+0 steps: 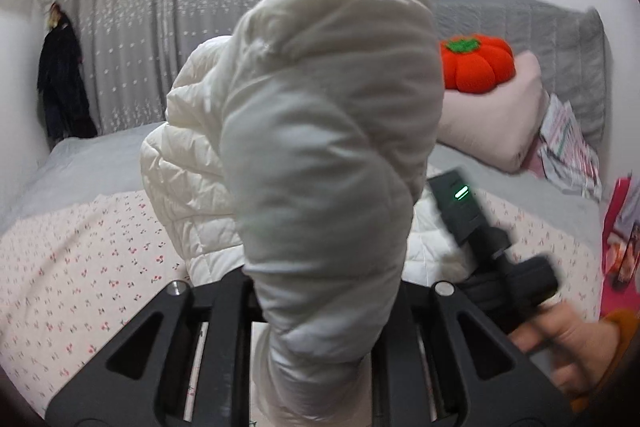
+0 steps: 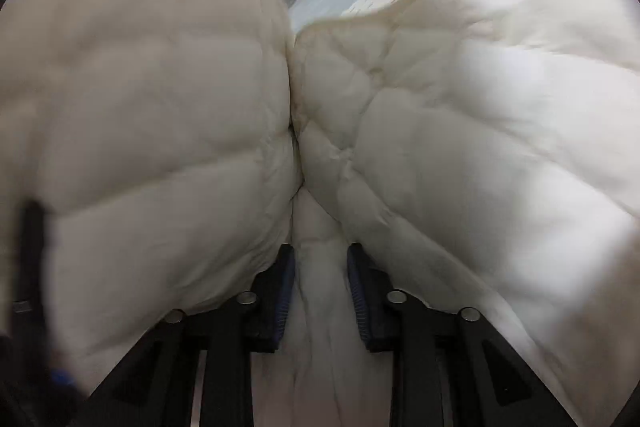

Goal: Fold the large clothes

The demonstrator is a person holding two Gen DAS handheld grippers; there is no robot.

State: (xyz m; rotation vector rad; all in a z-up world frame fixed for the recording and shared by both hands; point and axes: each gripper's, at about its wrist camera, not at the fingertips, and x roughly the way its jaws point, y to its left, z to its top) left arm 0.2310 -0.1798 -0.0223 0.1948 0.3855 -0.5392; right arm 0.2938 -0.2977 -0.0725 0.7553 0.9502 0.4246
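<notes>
A white quilted puffer jacket (image 1: 312,131) fills the middle of the left wrist view, bunched up and lifted above the bed. My left gripper (image 1: 320,307) is shut on a thick fold of it; the fabric hides the fingertips. In the right wrist view the same jacket (image 2: 160,131) bulges on both sides and fills nearly the whole frame. My right gripper (image 2: 320,291) is shut on a pinched fold of it between the blue pads (image 2: 285,291). The right gripper's black body (image 1: 496,239) and the hand holding it show at lower right of the left wrist view.
The bed has a cherry-print sheet (image 1: 80,275) and a grey cover (image 1: 80,163). A pink pillow (image 1: 492,123) with an orange pumpkin cushion (image 1: 476,61) lies by the grey headboard (image 1: 540,27). Grey curtains (image 1: 160,27) and a dark hanging coat (image 1: 62,83) stand at the left.
</notes>
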